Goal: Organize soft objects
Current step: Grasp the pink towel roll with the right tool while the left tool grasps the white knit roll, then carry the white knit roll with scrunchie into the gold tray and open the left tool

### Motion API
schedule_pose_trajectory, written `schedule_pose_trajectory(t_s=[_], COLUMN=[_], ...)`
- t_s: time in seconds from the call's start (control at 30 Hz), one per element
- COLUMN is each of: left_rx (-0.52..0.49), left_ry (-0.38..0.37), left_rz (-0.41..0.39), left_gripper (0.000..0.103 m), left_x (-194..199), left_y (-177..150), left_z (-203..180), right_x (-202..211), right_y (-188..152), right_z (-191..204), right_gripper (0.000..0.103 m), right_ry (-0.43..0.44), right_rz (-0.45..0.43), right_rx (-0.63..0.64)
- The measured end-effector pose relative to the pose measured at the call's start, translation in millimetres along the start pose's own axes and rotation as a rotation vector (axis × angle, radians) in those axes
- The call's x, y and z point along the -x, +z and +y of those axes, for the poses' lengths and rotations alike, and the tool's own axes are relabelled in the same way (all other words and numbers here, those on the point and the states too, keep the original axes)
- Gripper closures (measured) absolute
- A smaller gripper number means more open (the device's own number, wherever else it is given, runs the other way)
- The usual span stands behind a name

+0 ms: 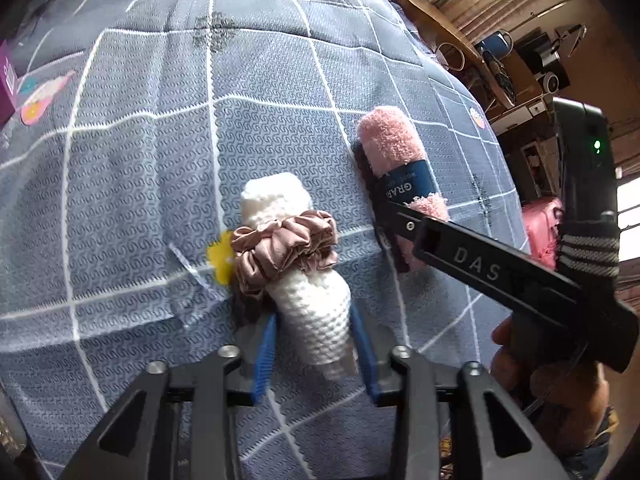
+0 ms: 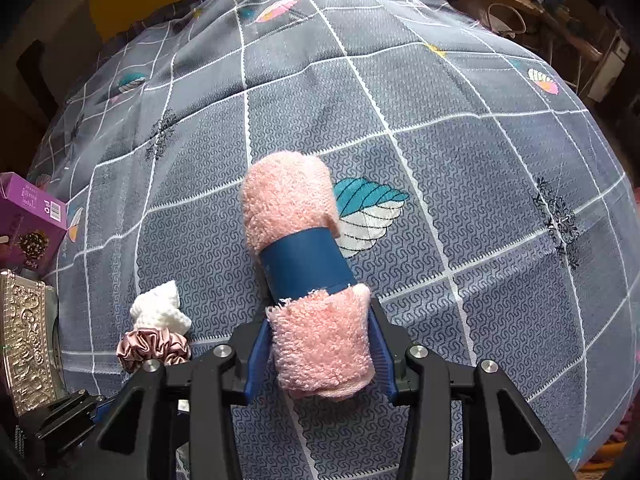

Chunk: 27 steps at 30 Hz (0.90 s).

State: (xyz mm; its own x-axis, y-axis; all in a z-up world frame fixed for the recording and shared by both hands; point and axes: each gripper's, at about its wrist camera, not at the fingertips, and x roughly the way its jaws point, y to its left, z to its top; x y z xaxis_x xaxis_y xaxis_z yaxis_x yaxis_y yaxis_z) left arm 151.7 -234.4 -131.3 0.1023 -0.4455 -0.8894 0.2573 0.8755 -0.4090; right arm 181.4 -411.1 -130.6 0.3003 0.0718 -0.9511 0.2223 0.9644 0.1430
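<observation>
A white knitted towel roll point(image 1: 308, 296) with a dusty-pink satin scrunchie point(image 1: 284, 248) around its middle lies on the checked bedsheet point(image 1: 140, 160). My left gripper point(image 1: 314, 340) is shut on the roll's near end, its blue pads point(image 1: 264, 356) pressing both sides. To the right lies a pink fluffy towel roll point(image 2: 292, 200) with a blue paper band point(image 2: 304, 264). My right gripper point(image 2: 320, 344) stands open around its near end, the pads flanking it without squeezing. The white roll point(image 2: 160, 308) and scrunchie point(image 2: 154, 346) also show in the right wrist view.
A purple box point(image 2: 28, 220) and an embossed silver case point(image 2: 24, 340) sit at the bed's left edge. A yellow scrap point(image 1: 222, 256) lies by the scrunchie. Beyond the bed's right side are cluttered wooden shelves point(image 1: 500, 52) and a pink object point(image 1: 544, 224).
</observation>
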Motion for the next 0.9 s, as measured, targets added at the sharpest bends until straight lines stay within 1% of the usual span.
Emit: schedule_pose_trajectory(t_s=[0.03,0.1,0.13,0.2,0.23,0.33,0.4,0.47,0.53,0.6,0.63,0.73,0.8,0.9], left_rx=[-0.019,-0.054,-0.079,-0.143,-0.182,-0.219,-0.221,-0.191,-0.155,-0.154,-0.164,-0.197,-0.197,-0.196], left_ry=[-0.007,-0.008,-0.007,0.023,0.05,0.086,0.089,0.083,0.06,0.056,0.062,0.073,0.065,0.05], left_rz=[-0.016,-0.03,-0.042,-0.067,-0.075,-0.055,-0.031,-0.007,0.004,-0.012,-0.024,-0.042,-0.059,-0.097], left_gripper=[0.079,0.083,0.084,0.085,0.085,0.084,0.083,0.081,0.079,0.08,0.084,0.088,0.088,0.088], left_x=[3,8,12,20,23,25,22,18,15,16,17,20,25,46], left_y=[-3,-6,-8,-12,-14,-15,-14,-12,-11,-11,-11,-14,-12,-1], left_z=[1,3,4,3,3,9,16,24,31,33,32,31,28,20], right_x=[0,-1,0,0,-1,-3,-4,-5,-5,-5,-5,-5,-5,-7], right_y=[0,1,1,2,2,2,3,3,3,2,2,3,2,0], right_z=[1,0,-1,-2,-2,-1,0,0,0,1,0,2,5,10], right_gripper=[0.052,0.054,0.061,0.062,0.062,0.061,0.061,0.06,0.06,0.06,0.06,0.062,0.063,0.063], right_ry=[0.001,-0.001,-0.013,-0.011,-0.012,-0.022,-0.019,-0.02,-0.021,-0.022,-0.023,-0.036,-0.046,-0.069], right_rz=[-0.002,-0.003,-0.011,-0.014,-0.013,-0.007,-0.007,-0.007,-0.009,-0.01,-0.01,-0.02,-0.03,-0.033], right_rx=[0.003,0.001,0.002,0.002,0.006,0.019,0.014,0.016,0.016,0.017,0.021,0.036,0.052,0.091])
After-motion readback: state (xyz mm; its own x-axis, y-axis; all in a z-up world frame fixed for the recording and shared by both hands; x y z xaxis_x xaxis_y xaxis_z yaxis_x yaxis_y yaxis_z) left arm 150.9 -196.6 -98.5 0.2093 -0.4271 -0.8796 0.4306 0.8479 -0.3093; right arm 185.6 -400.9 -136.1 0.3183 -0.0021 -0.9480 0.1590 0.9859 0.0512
